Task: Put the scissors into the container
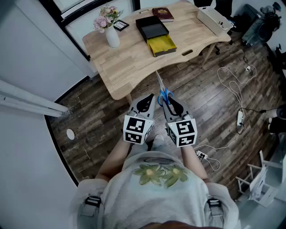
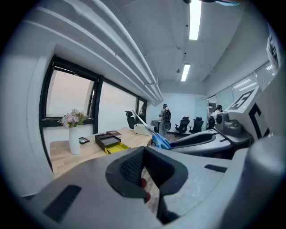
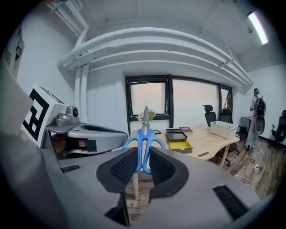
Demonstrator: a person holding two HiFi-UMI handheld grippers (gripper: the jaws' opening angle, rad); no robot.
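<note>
Blue-handled scissors (image 1: 165, 95) stand upright in my right gripper (image 1: 170, 103), which is shut on one handle loop (image 3: 144, 145); the blades point toward the table. The container, a black box (image 1: 152, 27) with a yellow tray (image 1: 162, 45) beside it, lies on the wooden table (image 1: 129, 62) ahead, well beyond both grippers. It also shows in the right gripper view (image 3: 178, 144) and the left gripper view (image 2: 107, 141). My left gripper (image 1: 146, 103) is level with the right, just left of it, shut with nothing between its pads (image 2: 129, 167). The scissors (image 2: 159, 141) appear to its right.
A white vase of flowers (image 1: 111, 32), a small dark device (image 1: 120, 25), a red book (image 1: 162, 14) and a white box (image 1: 215, 19) share the table. White cables (image 1: 232, 87) and a power strip (image 1: 240, 117) lie on the wood floor at right. A white wall lies to the left.
</note>
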